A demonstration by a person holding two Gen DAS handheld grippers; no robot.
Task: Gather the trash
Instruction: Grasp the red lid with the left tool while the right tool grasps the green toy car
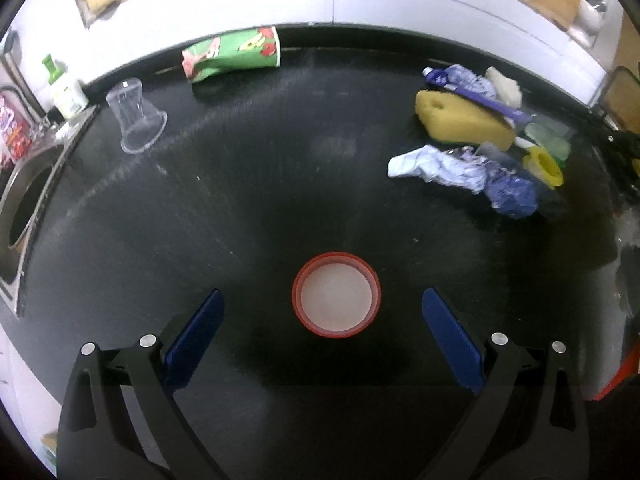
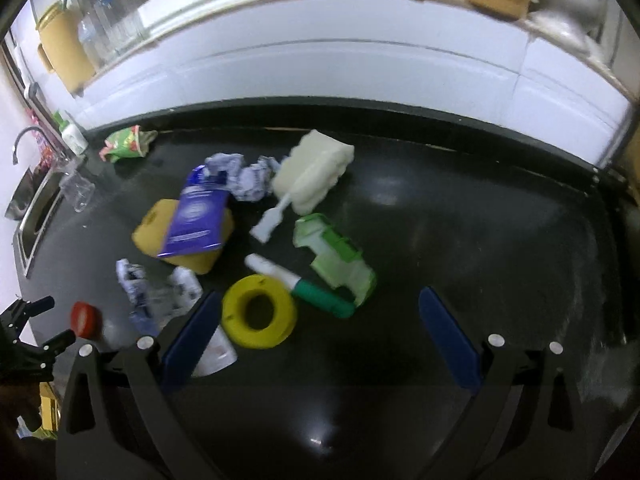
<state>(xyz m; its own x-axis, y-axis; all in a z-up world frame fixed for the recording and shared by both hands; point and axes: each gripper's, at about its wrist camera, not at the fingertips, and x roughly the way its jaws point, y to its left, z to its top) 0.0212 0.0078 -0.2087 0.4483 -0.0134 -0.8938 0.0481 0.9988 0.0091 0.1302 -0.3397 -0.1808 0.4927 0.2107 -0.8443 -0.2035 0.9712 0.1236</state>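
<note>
Left wrist view: my left gripper [image 1: 322, 312] hangs over the black countertop [image 1: 248, 184] with its blue-padded jaws spread wide; between them, touching neither pad, lies a round red plastic lid with a pale whitish inside [image 1: 336, 295], face up on the counter. Farther back at left, a clear plastic cup [image 1: 136, 120] lies tipped on its side, and behind it a crushed green printed paper cup [image 1: 234, 56] rests by the white tiled wall [image 1: 320, 0]. A steel sink [image 1: 24, 208] sits at the far left edge. Right wrist view: my right gripper [image 2: 320, 312] likewise has its jaws well apart and holds nothing. Just beside its left pad lies a yellow ring-shaped roll of tape [image 2: 260, 312], with a white-and-green marker-like tube [image 2: 304, 284] touching it and a pale green plastic packaging shell [image 2: 336, 260] just beyond. The main heap of trash lies behind: a yellow sponge [image 2: 160, 228] with a flat purple printed carton [image 2: 200, 216] lying across it, crumpled bluish-white paper [image 2: 244, 176], and a cream foam block on a white handle [image 2: 312, 172]. A crumpled printed wrapper [image 2: 156, 292] lies near the left pad. At the far left of this view the left gripper's black tips appear beside the red lid [image 2: 84, 318].
</note>
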